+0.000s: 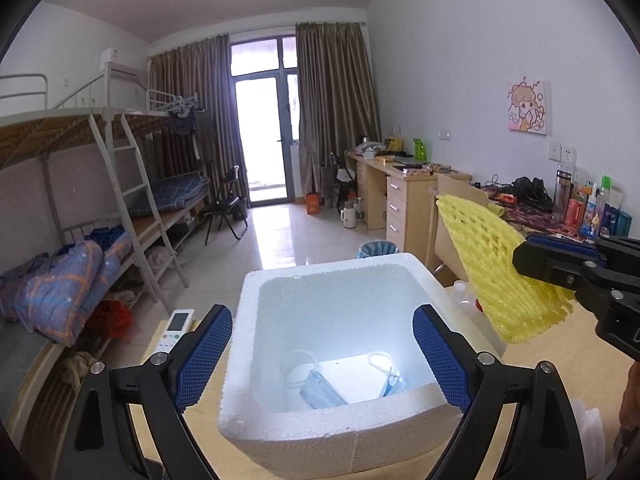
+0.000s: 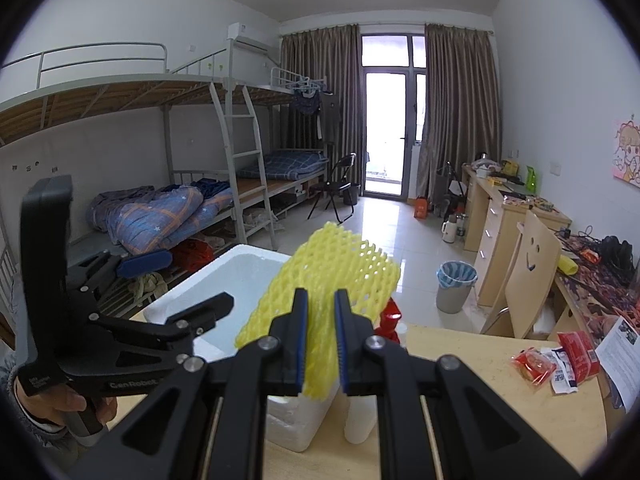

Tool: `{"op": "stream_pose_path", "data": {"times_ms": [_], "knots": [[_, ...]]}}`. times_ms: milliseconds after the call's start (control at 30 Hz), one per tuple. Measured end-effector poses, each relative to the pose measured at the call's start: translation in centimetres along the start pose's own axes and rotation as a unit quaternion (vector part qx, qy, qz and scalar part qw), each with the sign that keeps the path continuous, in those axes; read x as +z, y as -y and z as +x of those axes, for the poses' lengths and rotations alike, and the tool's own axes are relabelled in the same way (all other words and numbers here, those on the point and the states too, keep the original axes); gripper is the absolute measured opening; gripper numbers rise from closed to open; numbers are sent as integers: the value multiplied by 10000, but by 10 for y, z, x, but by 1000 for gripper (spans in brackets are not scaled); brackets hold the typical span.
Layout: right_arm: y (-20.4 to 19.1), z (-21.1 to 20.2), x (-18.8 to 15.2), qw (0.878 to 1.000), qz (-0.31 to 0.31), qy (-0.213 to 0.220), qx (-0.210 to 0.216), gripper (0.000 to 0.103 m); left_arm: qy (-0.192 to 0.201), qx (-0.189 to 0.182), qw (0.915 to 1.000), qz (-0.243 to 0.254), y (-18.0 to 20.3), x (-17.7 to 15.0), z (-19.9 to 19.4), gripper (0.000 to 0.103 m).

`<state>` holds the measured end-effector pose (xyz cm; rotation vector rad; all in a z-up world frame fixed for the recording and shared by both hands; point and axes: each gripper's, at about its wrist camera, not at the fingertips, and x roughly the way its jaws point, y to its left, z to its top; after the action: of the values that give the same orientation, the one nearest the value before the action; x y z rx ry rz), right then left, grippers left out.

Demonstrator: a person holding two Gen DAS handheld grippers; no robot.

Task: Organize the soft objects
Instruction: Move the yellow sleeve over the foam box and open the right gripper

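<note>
A white foam box (image 1: pixel 436 292) stands on the wooden table, open at the top, with two blue face masks (image 1: pixel 322 390) lying at its bottom. My left gripper (image 1: pixel 322 354) is open and empty, its blue pads spread on either side of the box's near wall. My right gripper (image 2: pixel 321 338) is shut on a yellow foam net sleeve (image 2: pixel 340 268) and holds it in the air just right of the box (image 2: pixel 192 292). The sleeve also shows in the left wrist view (image 1: pixel 492 260) at the box's right edge.
A white remote (image 1: pixel 175 330) lies left of the box. Red snack packets (image 2: pixel 556 360) and a paper lie on the table at the right. A red object (image 2: pixel 390 318) and a white cup (image 2: pixel 358 420) stand beside the box. A chair (image 2: pixel 528 276) stands behind the table.
</note>
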<state>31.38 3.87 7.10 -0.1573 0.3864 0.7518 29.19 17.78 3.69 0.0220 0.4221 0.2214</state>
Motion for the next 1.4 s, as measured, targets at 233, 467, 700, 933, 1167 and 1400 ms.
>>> {"op": "stream_pose_path", "data": {"times_ms": [233, 467, 700, 933, 1167, 1400], "knots": [[1, 2, 0, 10000, 12, -13, 17, 15, 160, 145, 9998, -10, -7, -6, -17, 95], [-16, 11, 2, 9997, -131, -48, 188, 15, 286, 377, 9988, -92, -30, -12, -31, 97], [-38, 28, 6, 9985, -228, -100, 478, 15, 405, 703, 9964, -248, -57, -18, -41, 102], [-45, 40, 9, 9980, -221, -165, 572, 15, 314, 702, 9966, -281, -63, -19, -38, 102], [-44, 40, 10, 9986, -214, -190, 454, 15, 351, 661, 9967, -316, -64, -16, -42, 102], [-46, 43, 13, 9990, -173, -194, 354, 16, 344, 676, 9964, -367, -63, -16, -43, 102]]}}
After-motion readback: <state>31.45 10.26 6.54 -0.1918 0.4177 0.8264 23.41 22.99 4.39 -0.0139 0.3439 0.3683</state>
